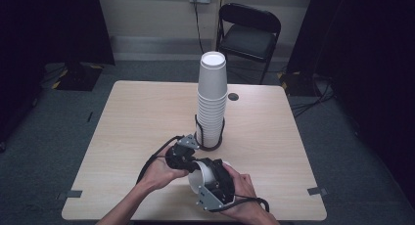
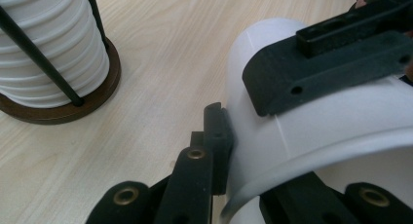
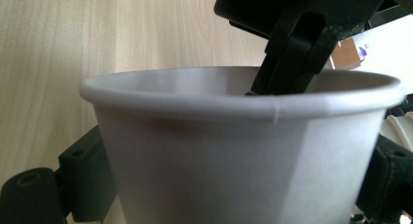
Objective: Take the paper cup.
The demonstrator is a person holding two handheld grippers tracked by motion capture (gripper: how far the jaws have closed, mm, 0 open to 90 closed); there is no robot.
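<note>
White paper cup (image 1: pixel 201 176) lies on its side near the table's (image 1: pixel 137 117) front edge, a little right of middle, held off the wood between the two grippers. Left gripper (image 1: pixel 188 154) has its jaws together, pinching the cup's rim: in the left gripper view one jaw sits outside the wall (image 2: pixel 311 136) and the other goes inside the mouth. Right gripper (image 1: pixel 218 186) straddles the cup body with jaws spread wide, one each side; in the right gripper view they flank the cup (image 3: pixel 243 156), and I cannot tell whether the pads press the wall. The left gripper (image 3: pixel 292 48) reaches over the rim from the far side there. The other gripper's jaw (image 2: pixel 331 68) lies along the cup's side in the left gripper view.

Tall stack of white cups (image 1: pixel 212 102) stands upright in a black wire holder (image 1: pixel 209 146) with a round brown base (image 2: pixel 58 112), at the table's middle, just beyond the left gripper, apart from the held cup. Both hands come in from the front edge. Black folding chair (image 1: pixel 249 32) stands behind the table's far edge. Grey carpet (image 1: pixel 352 156) all around.
</note>
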